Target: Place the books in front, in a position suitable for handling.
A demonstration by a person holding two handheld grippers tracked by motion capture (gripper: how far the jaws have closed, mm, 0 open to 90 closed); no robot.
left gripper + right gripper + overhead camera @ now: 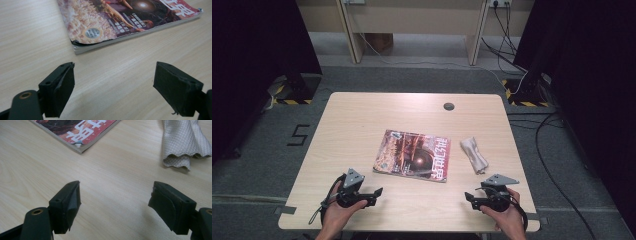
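Observation:
A magazine (413, 155) with a red and dark cover lies flat in the middle of the wooden table (357, 120). A folded beige cloth (474, 154) lies just right of it. My left gripper (376, 195) rests near the front edge, left of the magazine, jaws open and empty. In the left gripper view its jaws (113, 72) face the magazine's worn near corner (82, 45), a short way off. My right gripper (469, 199) sits near the front right, open and empty. In the right gripper view (116, 190), the magazine (82, 130) is ahead on the left and the cloth (183, 142) on the right.
A dark round grommet (449, 106) is set in the table's far side. Bare wood lies between both grippers and the magazine. Beyond the table is grey carpet with cables (557, 150) at the right and a wooden bench (412, 20) at the back.

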